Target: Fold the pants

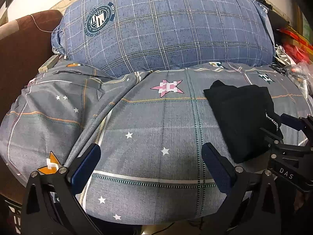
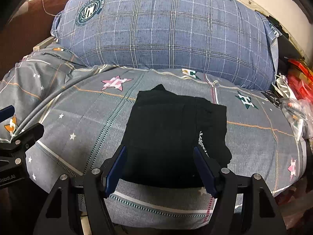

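1. The black pants (image 2: 176, 135) lie on the grey star-print bedcover (image 2: 78, 129) as a compact, roughly square bundle, towards the right of the bed and near its front edge. They are well apart from the big blue plaid pillow (image 2: 166, 31) at the far side.

2. The right gripper (image 2: 159, 168) hangs just over the near edge of the bundle. Its jaws stand wide apart, one on either side of the cloth, and they hold nothing.

3. The left gripper (image 1: 150, 168) is over bare cover to the left of the pants, jaws also spread and empty.

4. To my eye the folding looks nearly done, or done. What remains is tidying, or one last fold if a smaller packet is wanted.

5. For a further fold, I would take the near edge with both grippers, one at each corner. That way all the layers rise together instead of the top one peeling off.

6. The far edge looks uneven, with a small peak (image 2: 159, 87) sticking out at the far left. Carry the near edge only as far as covers that.

7. The cover is soft and rumpled on the left, so pinch cloth only; catching the cover would drag the bundle out of square.

8. The white lettering (image 2: 202, 140) runs along the right side and is handy for judging whether the edges stay parallel.
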Action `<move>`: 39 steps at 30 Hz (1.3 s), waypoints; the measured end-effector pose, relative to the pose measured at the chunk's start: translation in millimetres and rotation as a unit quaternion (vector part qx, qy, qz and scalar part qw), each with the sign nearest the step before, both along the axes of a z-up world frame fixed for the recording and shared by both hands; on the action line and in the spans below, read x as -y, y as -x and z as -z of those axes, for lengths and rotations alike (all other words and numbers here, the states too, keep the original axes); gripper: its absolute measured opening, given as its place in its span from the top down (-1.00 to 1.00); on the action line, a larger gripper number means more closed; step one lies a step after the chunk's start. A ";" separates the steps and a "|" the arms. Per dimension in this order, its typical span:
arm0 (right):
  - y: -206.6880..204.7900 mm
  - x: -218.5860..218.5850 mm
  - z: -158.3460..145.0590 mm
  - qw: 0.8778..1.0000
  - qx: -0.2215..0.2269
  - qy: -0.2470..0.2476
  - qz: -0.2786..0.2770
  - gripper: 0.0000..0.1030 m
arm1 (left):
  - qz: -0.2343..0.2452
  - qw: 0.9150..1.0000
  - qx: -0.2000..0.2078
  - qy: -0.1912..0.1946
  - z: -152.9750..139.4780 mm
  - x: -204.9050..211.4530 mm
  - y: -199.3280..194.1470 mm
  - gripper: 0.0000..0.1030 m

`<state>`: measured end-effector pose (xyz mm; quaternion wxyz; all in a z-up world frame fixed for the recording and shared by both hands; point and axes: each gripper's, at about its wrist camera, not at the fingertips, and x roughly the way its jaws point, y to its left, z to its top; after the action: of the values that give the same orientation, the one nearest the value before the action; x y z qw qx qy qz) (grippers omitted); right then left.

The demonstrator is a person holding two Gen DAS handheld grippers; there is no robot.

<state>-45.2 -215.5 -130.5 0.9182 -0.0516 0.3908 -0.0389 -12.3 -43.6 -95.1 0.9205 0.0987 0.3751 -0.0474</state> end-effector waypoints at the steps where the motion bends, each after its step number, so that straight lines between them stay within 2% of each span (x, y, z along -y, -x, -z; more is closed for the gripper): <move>1: 0.0 -0.8 0.9 1.000 -0.002 0.002 0.000 -0.39 | 0.001 1.000 -0.001 0.000 0.7 0.5 0.2 -1.00; 17: -3.5 4.7 14.2 1.000 -0.019 0.004 0.011 -0.45 | 0.022 0.999 -0.023 -0.016 13.0 12.6 2.3 -1.00; 39: -4.7 21.1 19.0 0.999 -0.020 -0.007 0.034 -0.47 | 0.035 0.998 -0.039 -0.033 20.6 26.0 2.6 -1.00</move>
<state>-40.5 -236.6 -149.5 0.9087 -0.0332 0.4109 -0.0661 -14.9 -69.6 -115.7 0.8993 0.1402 0.4081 -0.0707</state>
